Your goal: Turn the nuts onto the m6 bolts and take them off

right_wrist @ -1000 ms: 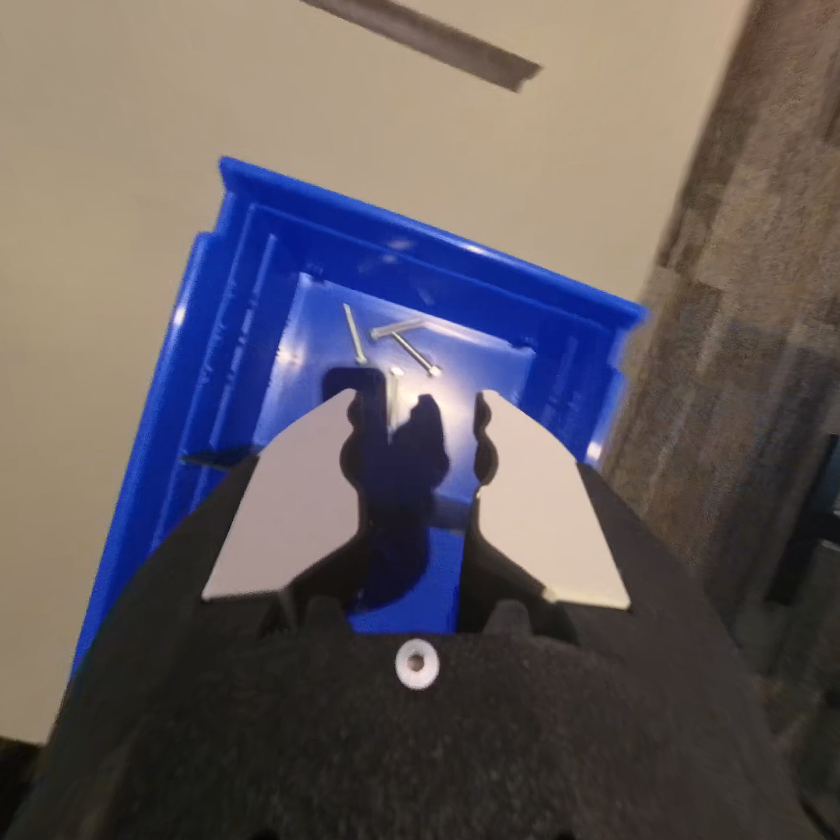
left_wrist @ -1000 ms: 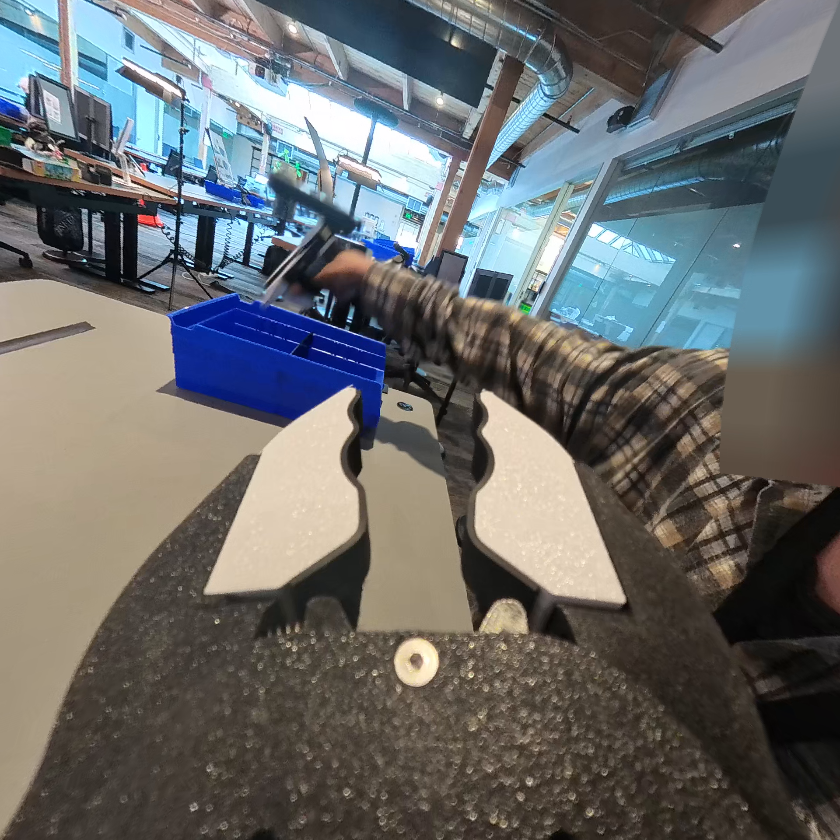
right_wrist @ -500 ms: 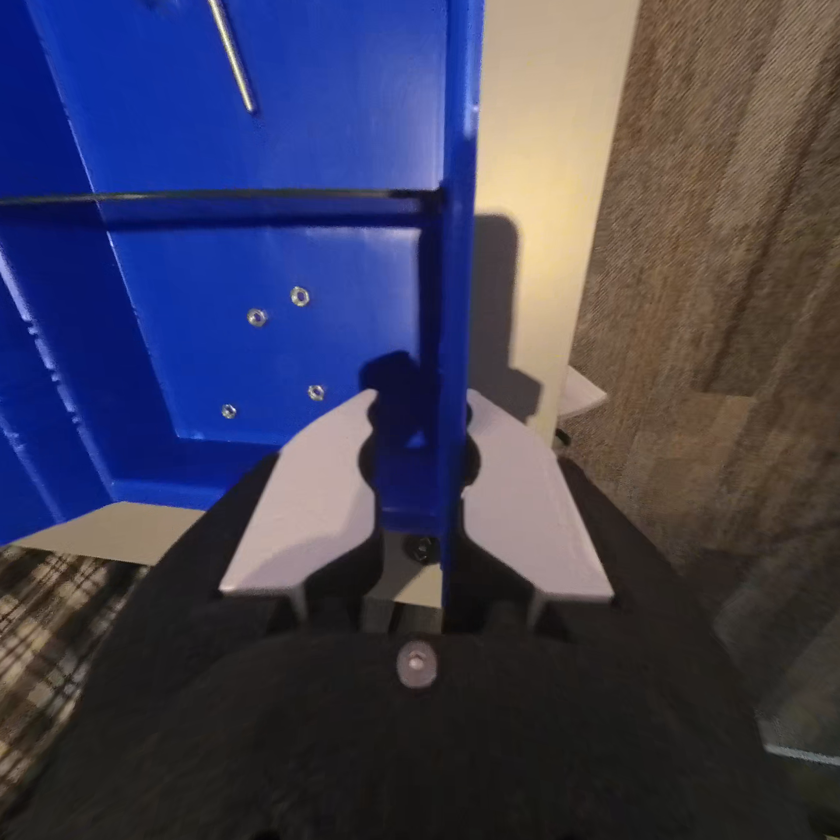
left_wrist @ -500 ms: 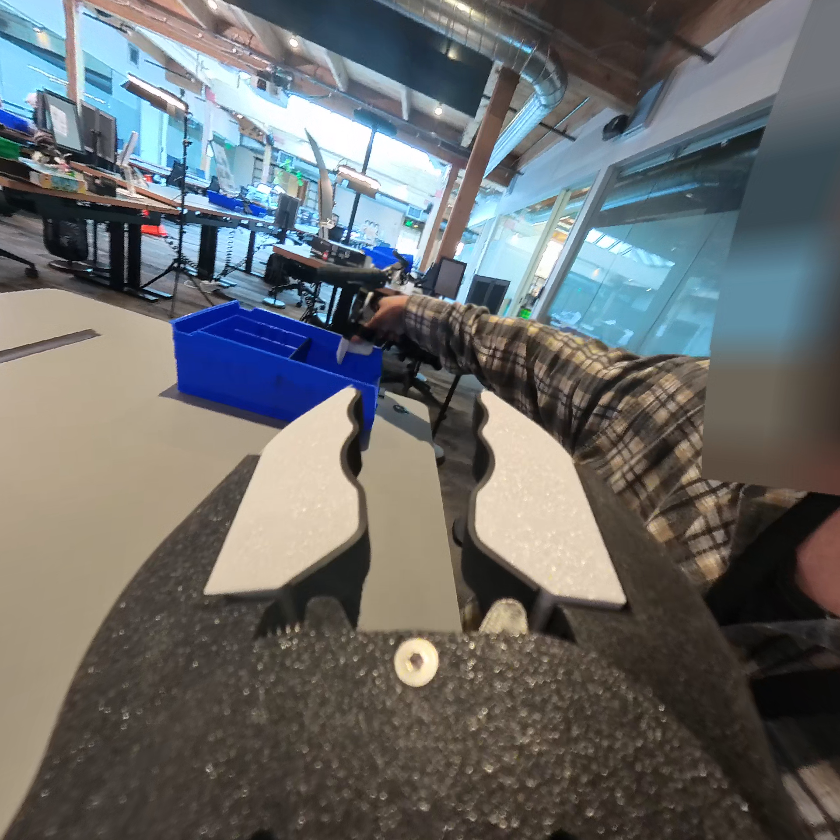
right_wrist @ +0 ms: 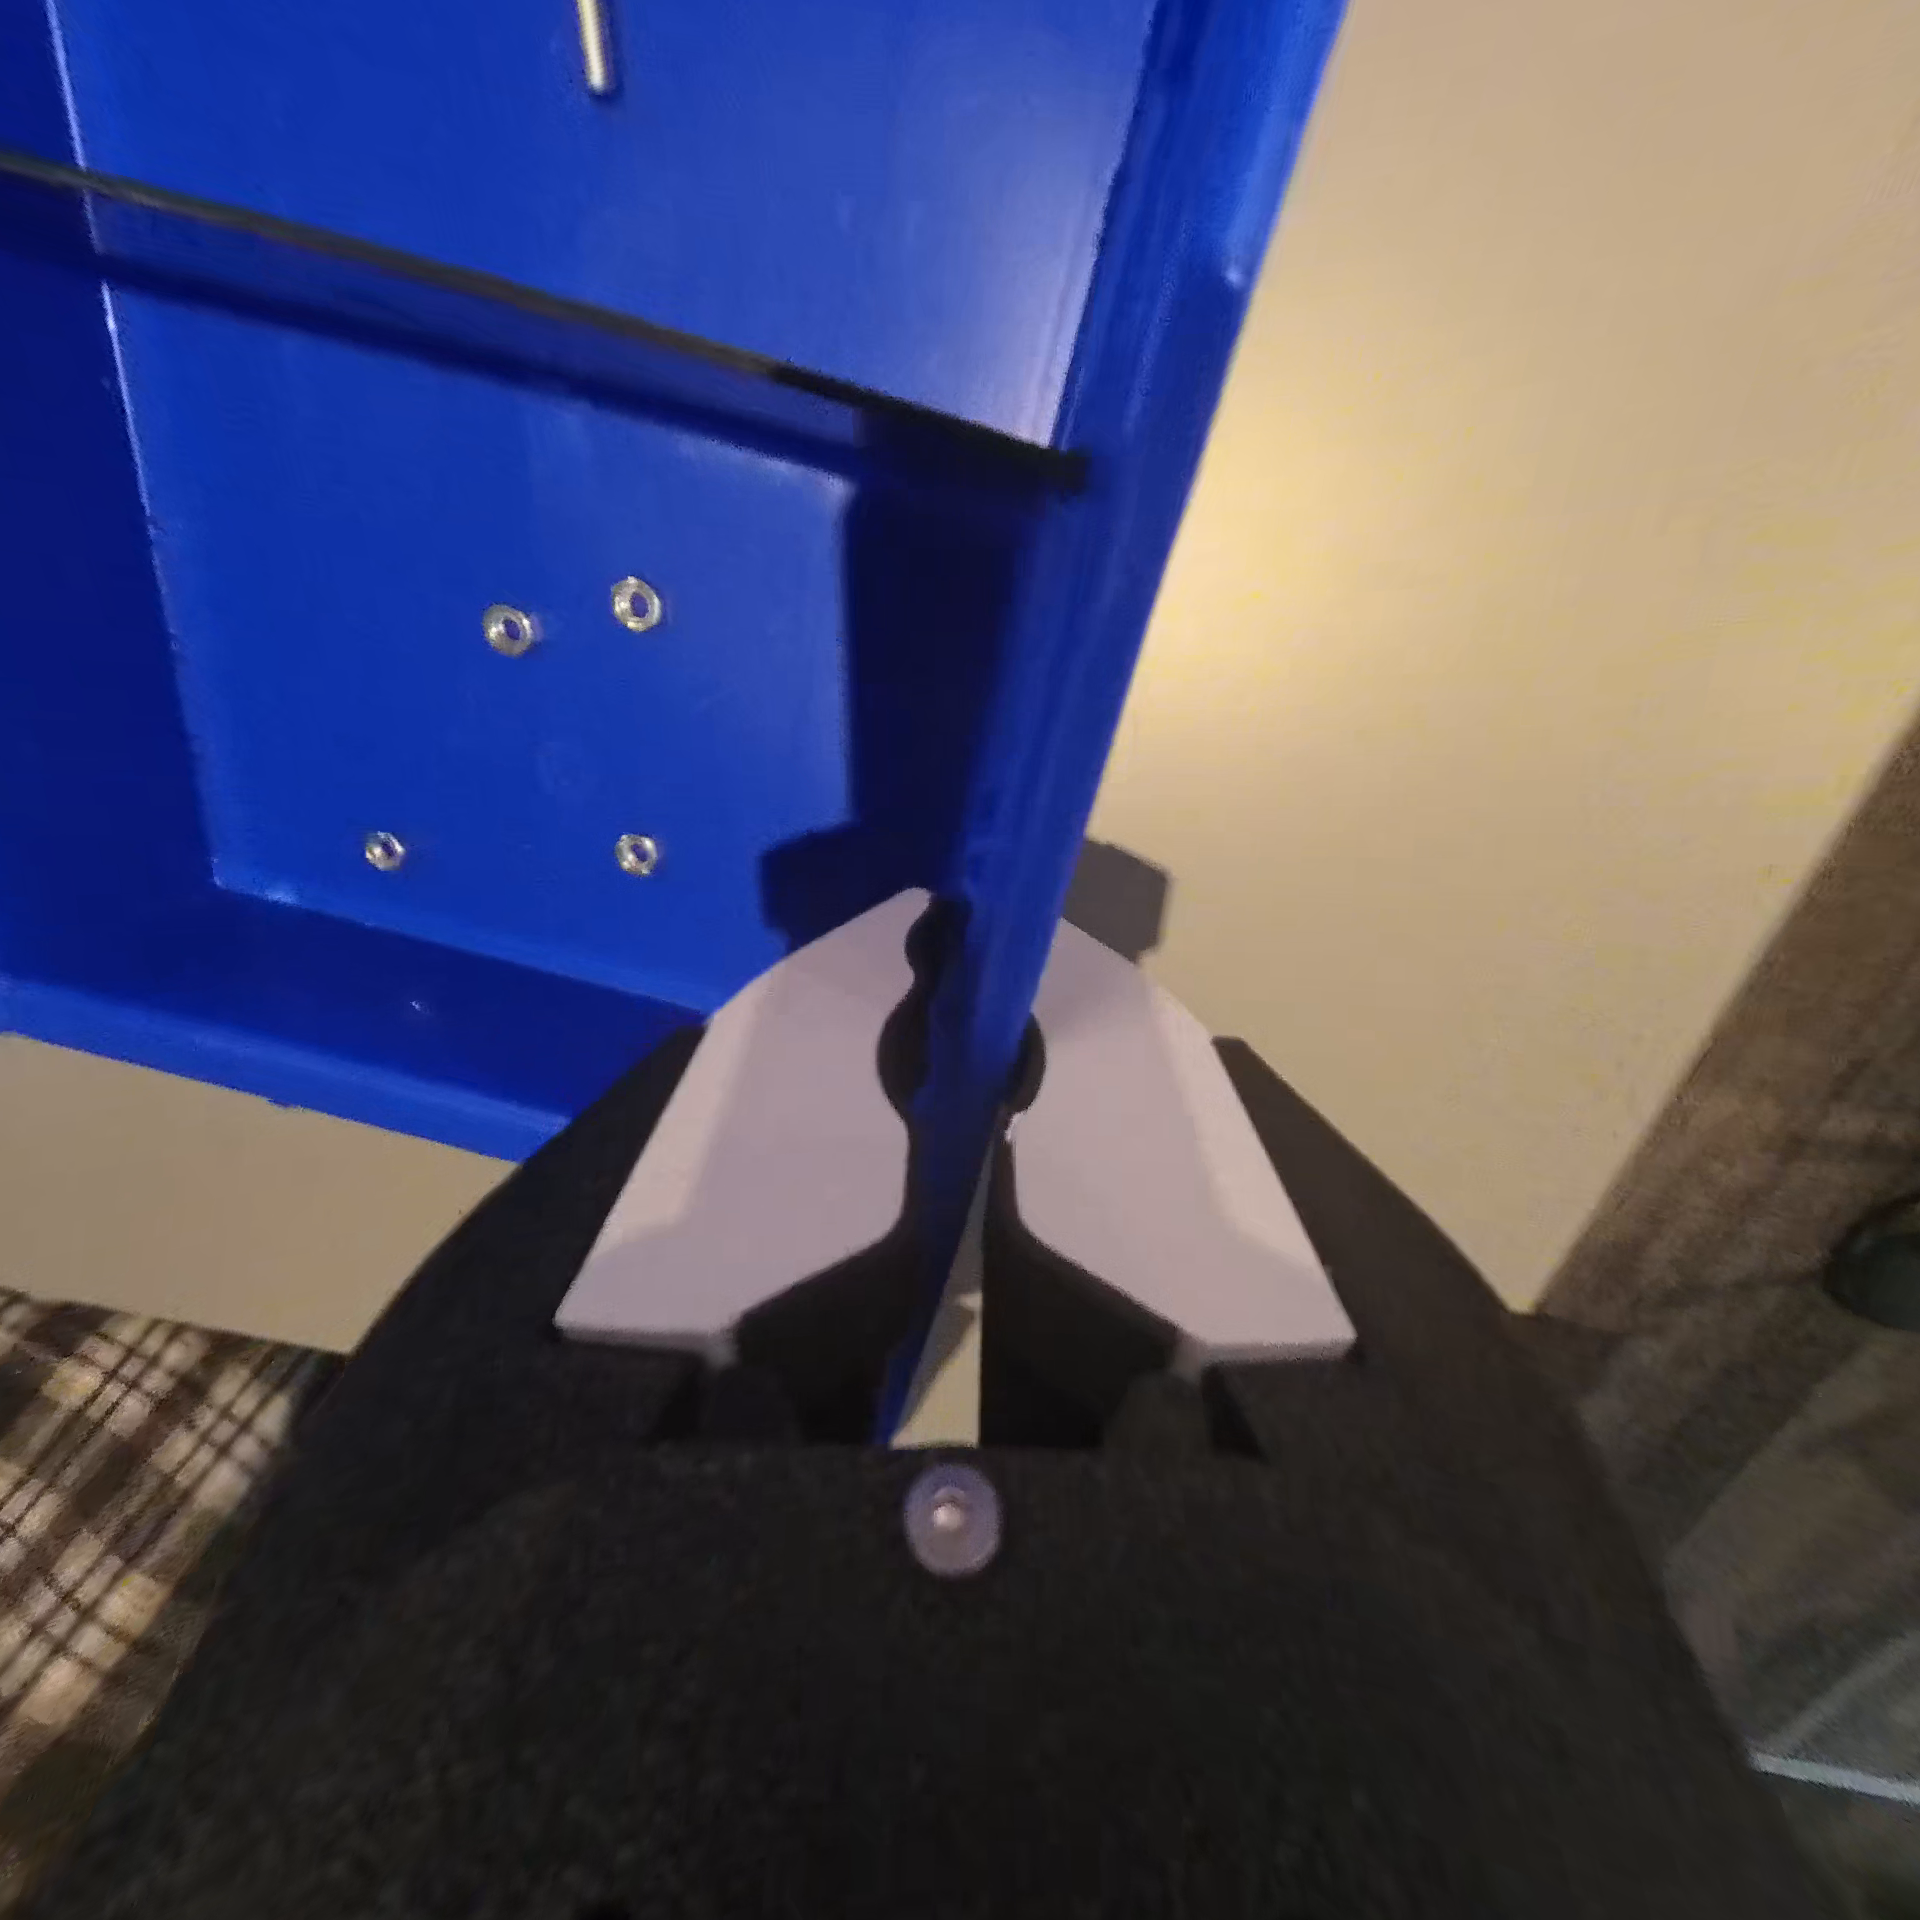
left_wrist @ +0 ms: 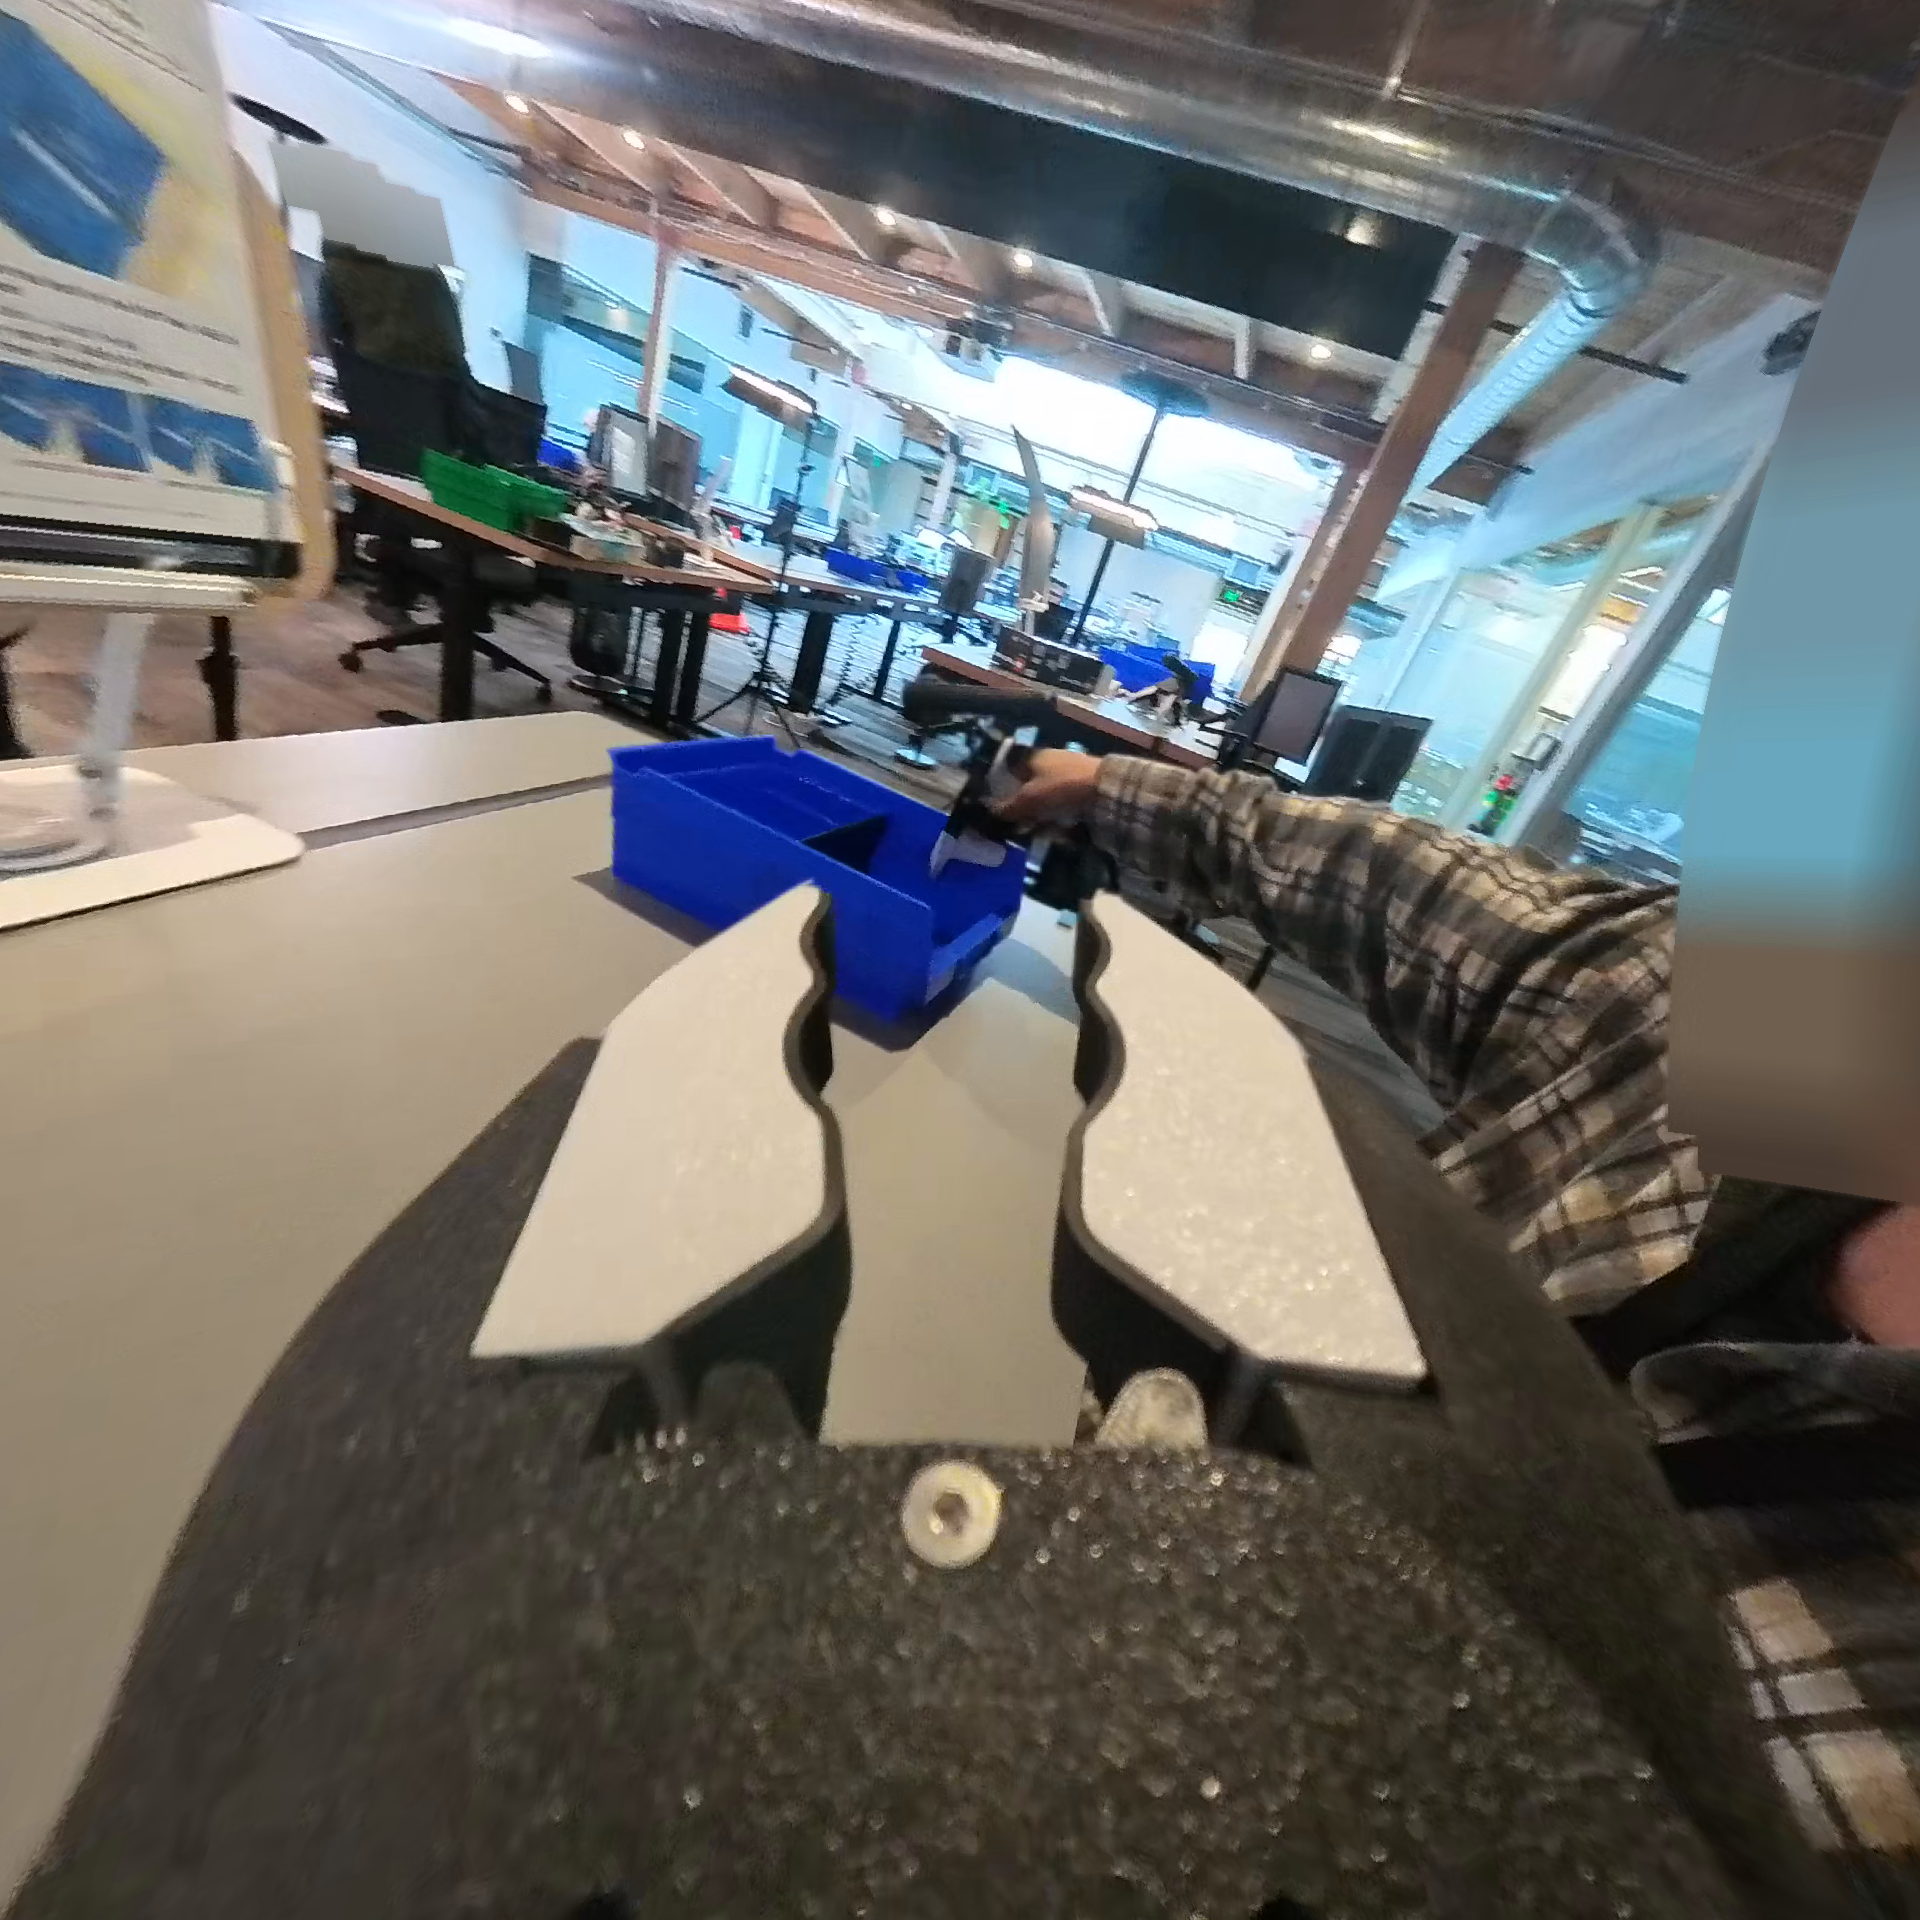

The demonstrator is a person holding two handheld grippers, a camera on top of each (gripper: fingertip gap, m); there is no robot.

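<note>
A blue bin (left_wrist: 727, 852) stands on the grey table (left_wrist: 260, 1039). My right gripper (right_wrist: 987, 935) is shut on the bin's right side wall (right_wrist: 1091, 623), with one finger inside and one outside. It also shows in the left wrist view (left_wrist: 971, 847) at the bin's far corner. Several small silver nuts (right_wrist: 634, 603) lie on the bin floor in the near compartment. A black divider (right_wrist: 520, 301) separates them from a bolt (right_wrist: 594, 52) at the top edge. My left gripper (left_wrist: 951, 914) is open and empty, low over the table, short of the bin.
A sign on a stand (left_wrist: 125, 260) with a white base (left_wrist: 135, 852) is at the table's left. A plaid sleeve (left_wrist: 1403, 935) reaches across on the right. The table edge and the floor (right_wrist: 1766, 1039) lie just right of the bin. Across from one pair of fingers to the other is roughly 60 cm.
My right gripper dropped from above the bin onto its side wall and closed on it. My left gripper stayed open and swung a little to the left.
</note>
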